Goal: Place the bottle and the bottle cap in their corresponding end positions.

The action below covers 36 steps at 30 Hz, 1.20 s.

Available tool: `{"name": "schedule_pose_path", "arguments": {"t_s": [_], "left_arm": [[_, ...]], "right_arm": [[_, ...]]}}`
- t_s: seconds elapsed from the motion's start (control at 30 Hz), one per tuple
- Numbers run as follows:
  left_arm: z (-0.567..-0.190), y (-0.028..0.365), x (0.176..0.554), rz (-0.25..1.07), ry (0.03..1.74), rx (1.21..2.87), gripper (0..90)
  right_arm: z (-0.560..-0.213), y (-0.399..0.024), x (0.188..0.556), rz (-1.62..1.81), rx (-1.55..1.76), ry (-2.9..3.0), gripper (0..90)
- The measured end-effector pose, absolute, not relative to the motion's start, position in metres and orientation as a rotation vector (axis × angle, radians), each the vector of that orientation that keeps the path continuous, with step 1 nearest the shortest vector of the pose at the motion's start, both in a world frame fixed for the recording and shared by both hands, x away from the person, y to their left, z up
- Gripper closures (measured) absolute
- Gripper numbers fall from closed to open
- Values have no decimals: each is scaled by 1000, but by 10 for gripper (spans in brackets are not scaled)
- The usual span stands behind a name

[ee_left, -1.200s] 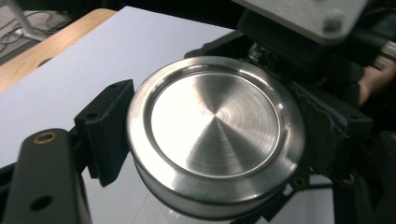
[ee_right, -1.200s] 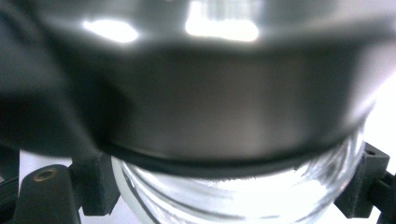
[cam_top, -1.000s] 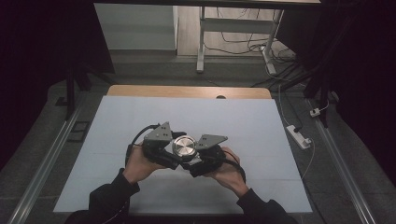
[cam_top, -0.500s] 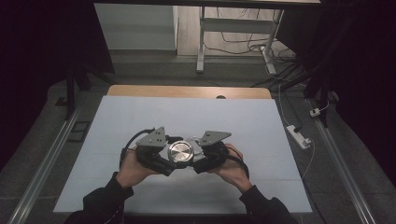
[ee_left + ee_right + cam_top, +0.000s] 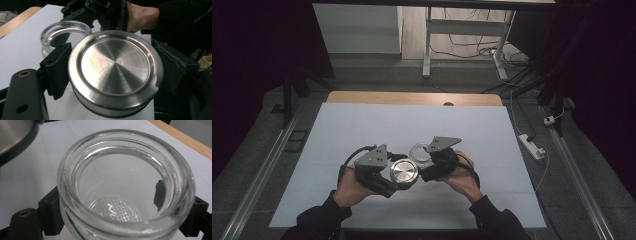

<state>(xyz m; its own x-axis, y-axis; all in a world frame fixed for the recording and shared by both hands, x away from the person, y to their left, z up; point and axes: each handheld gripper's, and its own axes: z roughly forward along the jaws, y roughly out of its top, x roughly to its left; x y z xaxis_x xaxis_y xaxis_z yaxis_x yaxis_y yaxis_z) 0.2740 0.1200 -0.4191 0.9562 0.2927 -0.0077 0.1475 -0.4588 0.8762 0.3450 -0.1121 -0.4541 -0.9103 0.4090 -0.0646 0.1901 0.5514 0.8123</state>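
Left gripper (image 5: 110, 82) clamps metal lid (image 5: 115, 70) | right gripper (image 5: 125, 217) clamps glass jar (image 5: 125, 185)

I hold my left gripper (image 5: 396, 176) clamped on a round steel lid (image 5: 404, 171), its brushed top facing up, above the pale blue table cover (image 5: 362, 125). Just beside it, my right gripper (image 5: 424, 159) grips a clear glass jar (image 5: 419, 151) at the lid's far right edge. My hands sit close together near the table's front.
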Motion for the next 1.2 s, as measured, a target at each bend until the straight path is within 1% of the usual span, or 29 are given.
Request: {"name": "schedule_pose_path", "arguments": {"t_s": [0.3,0.6,1.0,1.2], "left_arm": [[-426,114,266,168,266,2049,195],[-441,107,260,163,263,2059,195],[-462,99,263,120,287,2088,195],[-475,98,269,130,293,2088,195]], "right_arm": [[-451,-111,351,1299,526,2527,151],[-453,-108,361,1294,578,2512,151],[-451,-103,372,1277,600,2489,151],[-453,-99,385,1258,641,2465,151]]}}
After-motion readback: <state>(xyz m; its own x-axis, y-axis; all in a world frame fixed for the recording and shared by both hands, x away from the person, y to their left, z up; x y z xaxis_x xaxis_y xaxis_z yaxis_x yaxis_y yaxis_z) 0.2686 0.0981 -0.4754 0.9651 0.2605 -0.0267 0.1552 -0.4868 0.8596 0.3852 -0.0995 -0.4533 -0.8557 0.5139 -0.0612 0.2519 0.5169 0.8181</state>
